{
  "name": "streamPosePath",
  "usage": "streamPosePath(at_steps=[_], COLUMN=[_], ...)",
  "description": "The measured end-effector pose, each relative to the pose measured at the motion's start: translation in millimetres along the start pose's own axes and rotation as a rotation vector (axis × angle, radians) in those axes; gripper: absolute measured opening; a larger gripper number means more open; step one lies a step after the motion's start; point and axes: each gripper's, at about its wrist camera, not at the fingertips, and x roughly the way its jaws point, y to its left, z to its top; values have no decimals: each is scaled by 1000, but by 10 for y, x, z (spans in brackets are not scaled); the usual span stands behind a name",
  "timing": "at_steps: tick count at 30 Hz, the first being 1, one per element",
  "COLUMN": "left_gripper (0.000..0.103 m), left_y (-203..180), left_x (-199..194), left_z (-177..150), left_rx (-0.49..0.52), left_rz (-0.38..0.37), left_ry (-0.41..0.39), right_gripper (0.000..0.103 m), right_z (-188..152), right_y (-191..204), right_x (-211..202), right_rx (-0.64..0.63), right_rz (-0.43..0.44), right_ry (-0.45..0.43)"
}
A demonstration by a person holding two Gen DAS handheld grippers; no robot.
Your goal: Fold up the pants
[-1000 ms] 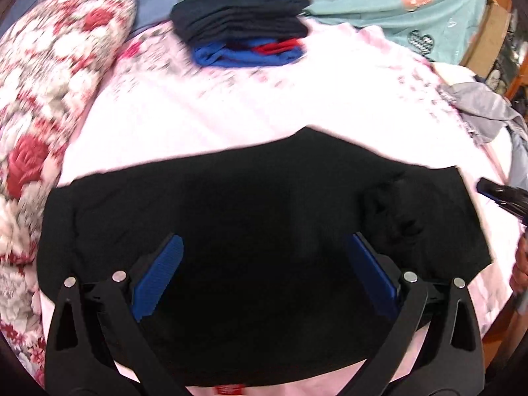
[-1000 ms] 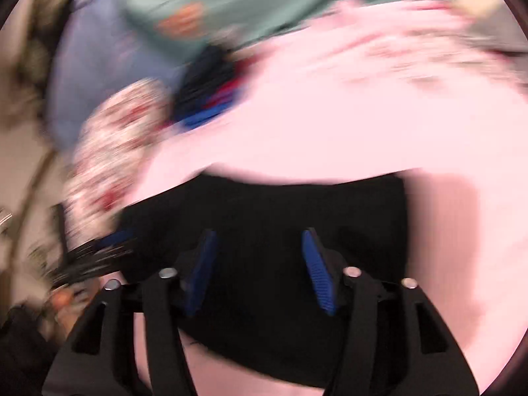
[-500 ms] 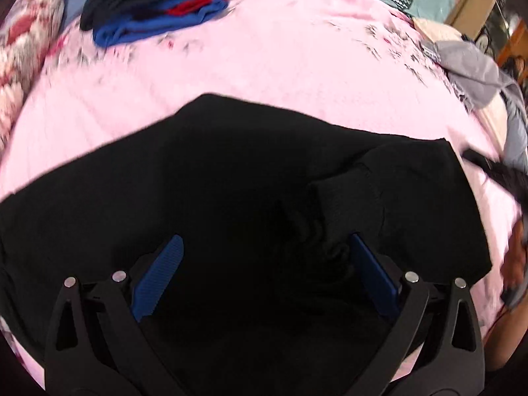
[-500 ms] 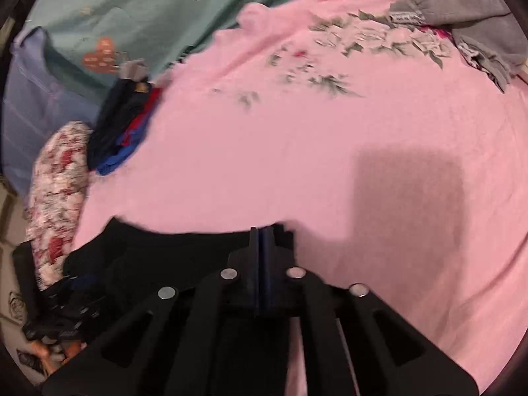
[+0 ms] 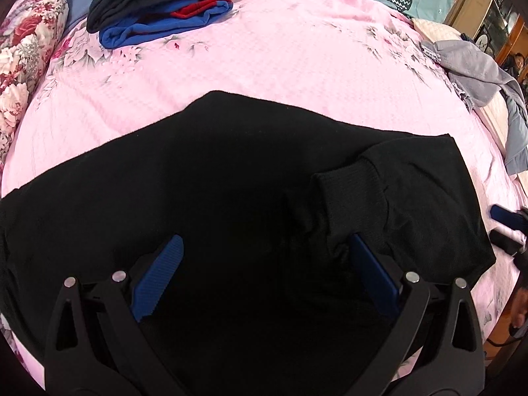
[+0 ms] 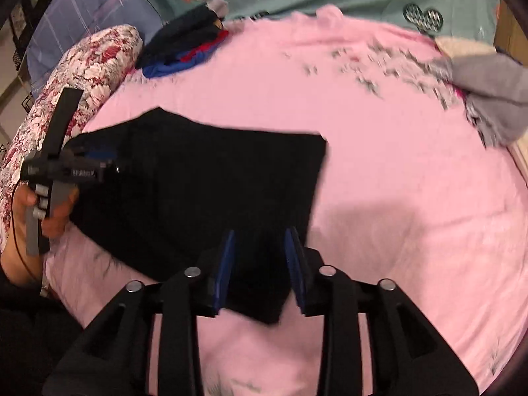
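The right gripper (image 6: 259, 264), clamped half a second ago, has parted over the black pants' (image 5: 231, 198) right end.
The pants' long axis runs left-right; the left gripper (image 5: 264, 274) hovers spread wide above their middle, holding nothing.

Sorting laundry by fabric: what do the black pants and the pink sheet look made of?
Pants: likely a soft matte knit such as cotton or fleece, going by the ribbed cuff and fuzzy edge. Sheet: thin woven cloth, matte, with a fine waffle texture and printed flowers.
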Motion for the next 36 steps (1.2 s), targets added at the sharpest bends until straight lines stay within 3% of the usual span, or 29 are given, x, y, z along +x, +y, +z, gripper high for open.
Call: streamPosePath(at_steps=[1,3,5,9,13,14,16,17,21,24,29,31,32,36], left_gripper=[101,101,101,101,101,101,101,101,101,101,101,101,101,101], left_y=[30,55,64,197,324,370,363,329,127,82,137,133,125,122], left_x=[9,7,-53,-200,-332,-364,-342,-309,-188,-32,9,14,14,16], left_z=[-11,-37,-51,-44,-16,-25,-4,6,20,29,9,-9,-17,-32], left_rx=[-12,-18,-14,-63,-97,-104,-111,-105,-35,-9,-18,-12,-9,0], left_rz=[-13,-15,-25,-61,-61,-53,-35,-32,-25,45,26,31,37,38], left_ry=[0,8,3,-16,-46,-51,-47,-36,-22,4,4,-8,-12,-18], right_gripper=[53,56,55,56,56,55,37,34,33,34,35,48,49,50], right_z=[23,33,86,214,489,577,728,791,941,929,836,710,651,432], right_y=[24,-18,-5,-50,33,98,197,251,435,416,201,159,149,-126], right_x=[157,413,408,229,352,445,643,766,1075,1092,774,614,584,575], right_rx=[-9,-3,5,58,112,99,71,61,30,18,111,106,93,84], right_rz=[5,-54,-68,-50,0,2,4,22,46,31,70,105,96,-82], right_ry=[35,112,111,9,-77,-81,-52,-23,45,34,-32,-49,-39,28])
